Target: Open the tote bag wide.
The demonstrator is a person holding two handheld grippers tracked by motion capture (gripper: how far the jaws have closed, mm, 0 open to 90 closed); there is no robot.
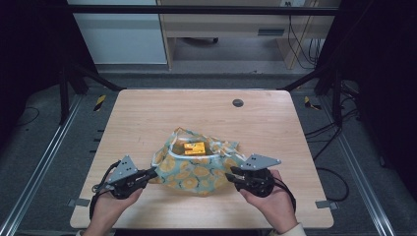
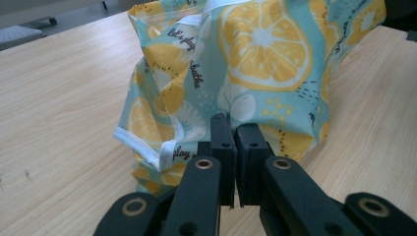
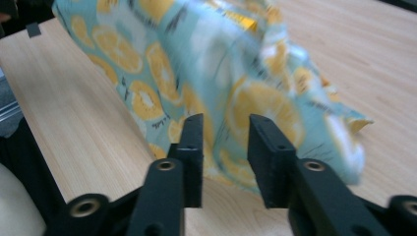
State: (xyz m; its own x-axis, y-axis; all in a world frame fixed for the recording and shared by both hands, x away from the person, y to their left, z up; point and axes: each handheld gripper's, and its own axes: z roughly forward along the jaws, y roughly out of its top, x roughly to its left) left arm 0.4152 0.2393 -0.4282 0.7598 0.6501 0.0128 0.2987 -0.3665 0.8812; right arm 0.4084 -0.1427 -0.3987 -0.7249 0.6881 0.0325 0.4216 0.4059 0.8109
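Observation:
A cloth bag printed with lemon slices on pale teal lies on the front half of the wooden table. A yellow boxy object sits in its open mouth. My left gripper is at the bag's left edge; in the left gripper view its jaws are pressed together at the cloth, apparently pinching a fold near the white hem. My right gripper is at the bag's right side. Its jaws stand apart with the blurred cloth between and beyond them.
A dark round grommet sits in the table's far right part. Bare wood surrounds the bag on all sides. Black frame bars and floor rails flank the table, and a desk and cables stand beyond its far edge.

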